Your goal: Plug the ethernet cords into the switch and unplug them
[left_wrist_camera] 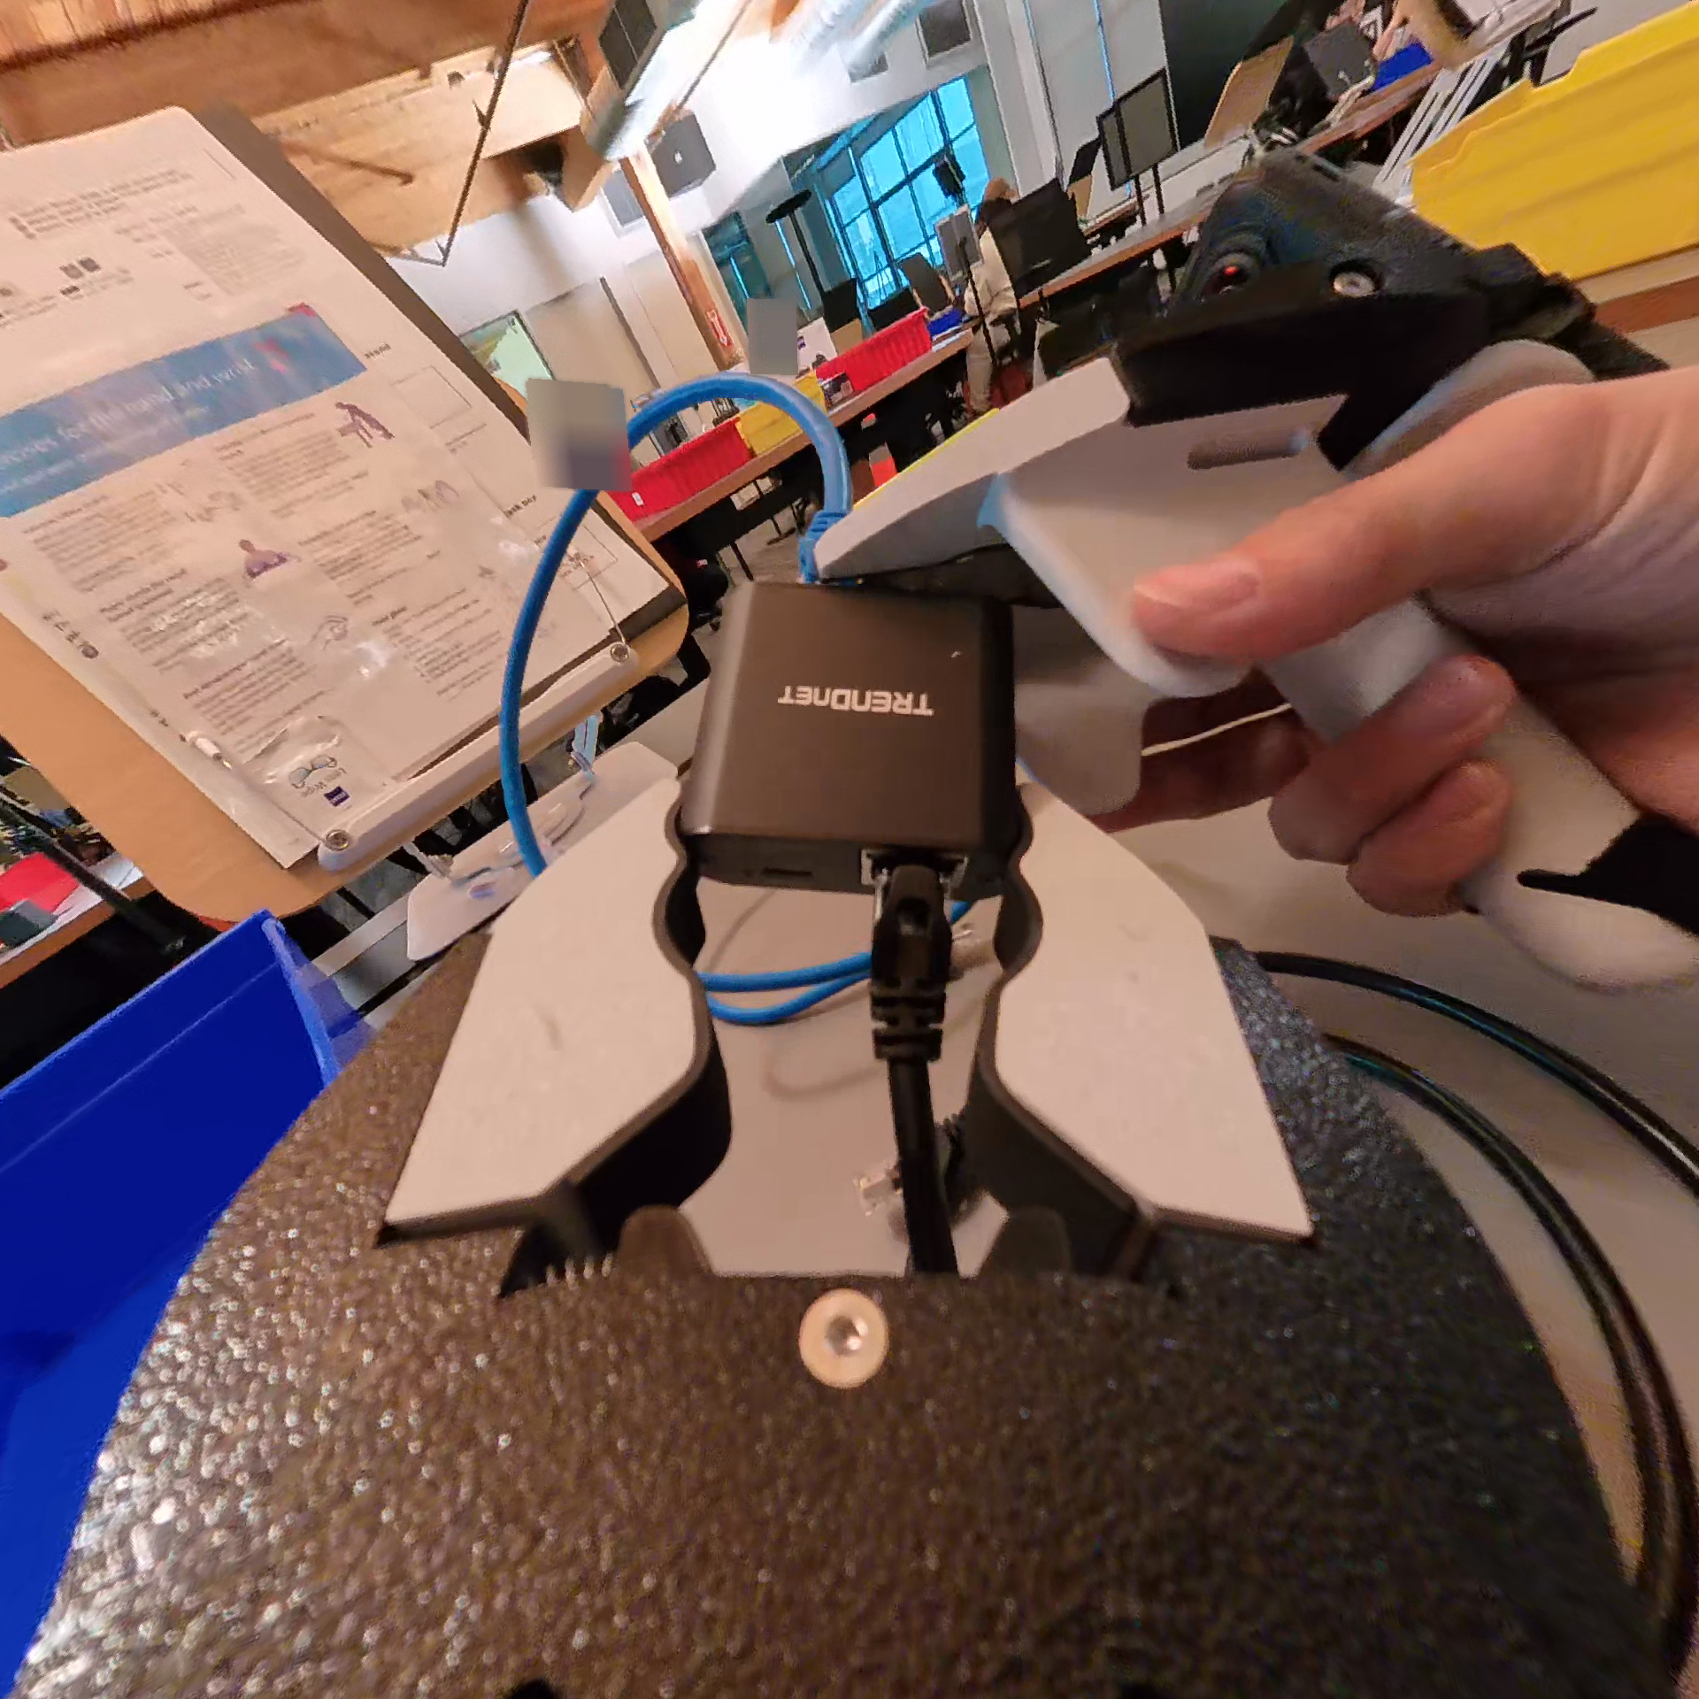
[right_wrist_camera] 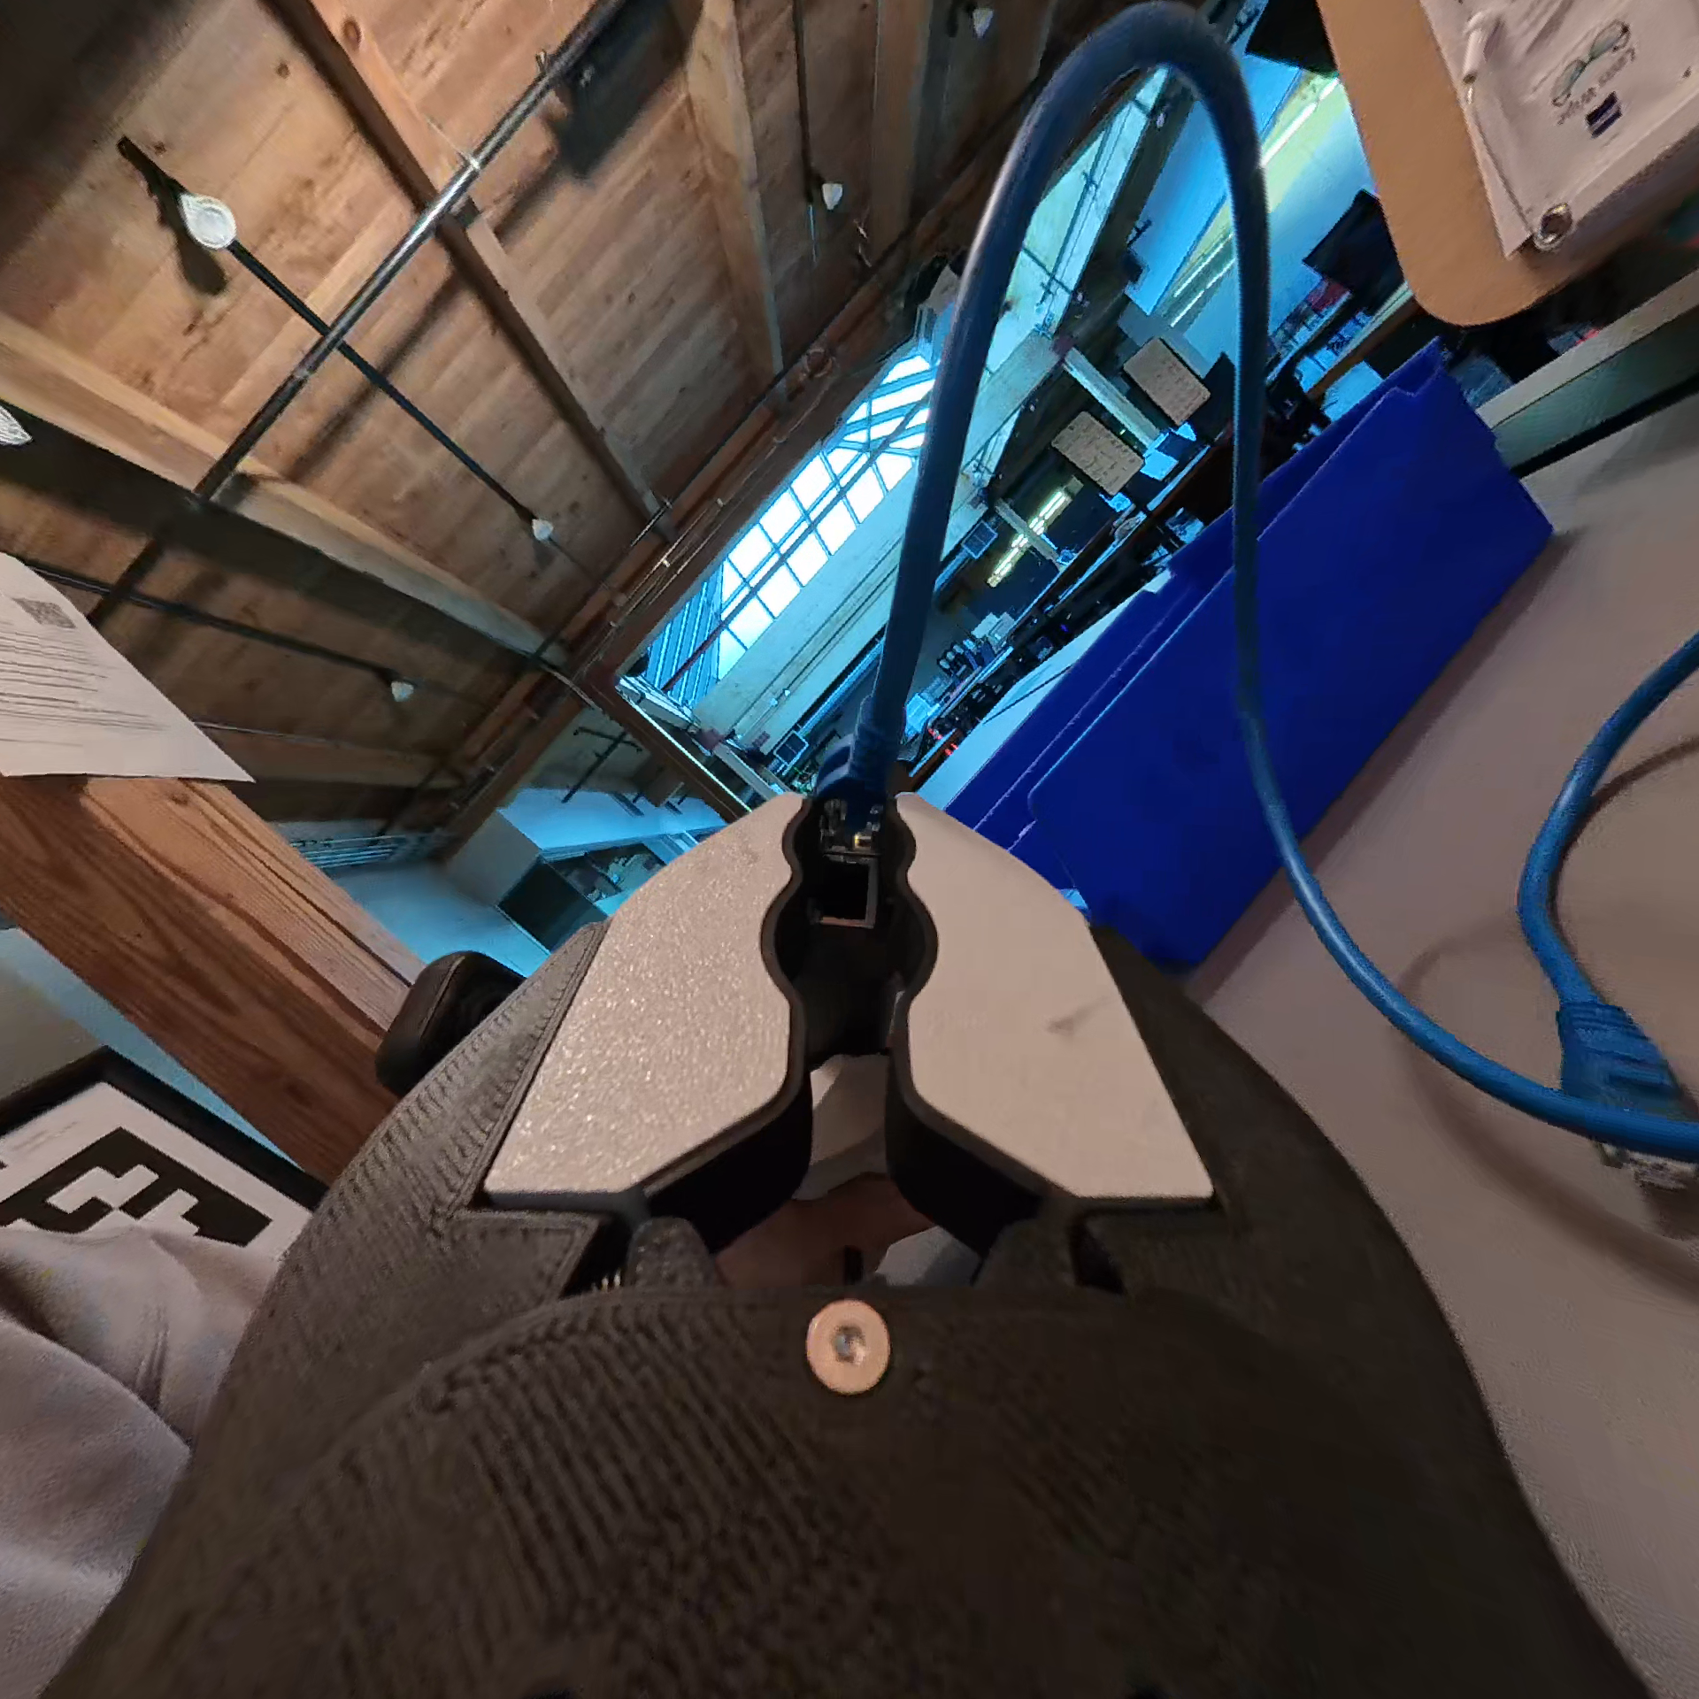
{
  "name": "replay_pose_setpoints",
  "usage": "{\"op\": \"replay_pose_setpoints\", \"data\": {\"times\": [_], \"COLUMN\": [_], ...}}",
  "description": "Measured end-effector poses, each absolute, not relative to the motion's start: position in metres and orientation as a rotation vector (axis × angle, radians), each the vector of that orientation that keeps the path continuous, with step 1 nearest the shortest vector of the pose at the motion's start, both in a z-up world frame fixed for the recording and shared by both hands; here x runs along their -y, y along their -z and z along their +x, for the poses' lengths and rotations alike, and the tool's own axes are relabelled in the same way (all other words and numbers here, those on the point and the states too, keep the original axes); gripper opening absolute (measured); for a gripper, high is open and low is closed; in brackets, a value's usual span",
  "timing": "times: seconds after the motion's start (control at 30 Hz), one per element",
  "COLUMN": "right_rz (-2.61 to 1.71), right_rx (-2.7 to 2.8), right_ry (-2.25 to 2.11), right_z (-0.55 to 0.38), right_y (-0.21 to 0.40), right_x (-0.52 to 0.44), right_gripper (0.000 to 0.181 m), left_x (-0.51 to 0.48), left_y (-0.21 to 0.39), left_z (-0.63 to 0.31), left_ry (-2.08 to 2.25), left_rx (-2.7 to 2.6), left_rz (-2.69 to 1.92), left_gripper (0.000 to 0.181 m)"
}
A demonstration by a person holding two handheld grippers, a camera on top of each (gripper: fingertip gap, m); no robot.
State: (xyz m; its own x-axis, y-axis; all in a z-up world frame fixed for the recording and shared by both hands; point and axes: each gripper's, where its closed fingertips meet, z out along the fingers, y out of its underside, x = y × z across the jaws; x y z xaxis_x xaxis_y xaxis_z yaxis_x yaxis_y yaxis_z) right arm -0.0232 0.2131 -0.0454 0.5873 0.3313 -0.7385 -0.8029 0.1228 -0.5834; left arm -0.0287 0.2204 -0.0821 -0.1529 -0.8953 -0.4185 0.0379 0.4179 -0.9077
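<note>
I hold the black switch (left_wrist_camera: pixel 850 735) off the tabletop (left_wrist_camera: pixel 1287 873): my left gripper (left_wrist_camera: pixel 850 846) has its jaws clenched on its near end, my right gripper (right_wrist_camera: pixel 846 827) clamps its far end. A black cord (left_wrist_camera: pixel 910 974) sits in the near port, a blue cord (right_wrist_camera: pixel 1057 322) in the far. I should pull straight along the port, latch pressed. I cannot make out either latch.
</note>
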Motion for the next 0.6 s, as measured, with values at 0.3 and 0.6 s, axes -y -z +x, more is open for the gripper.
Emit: {"op": "replay_pose_setpoints", "data": {"times": [0.3, 0.6], "right_rz": [-1.124, -1.117], "right_rx": [-0.517, -0.559], "right_ry": [-0.916, -0.908], "right_z": [-0.0227, -0.0193], "right_y": [0.0422, 0.0444], "right_x": [-0.2108, -0.2117], "right_gripper": [0.013, 0.013], "left_x": [-0.2187, -0.2178], "left_y": [0.0799, 0.0832], "left_z": [-0.0289, -0.0279], "left_ry": [0.993, 0.962], "left_rx": [-1.491, -1.498], "left_rz": [-0.793, -0.791], "left_gripper": [0.062, 0.062]}}
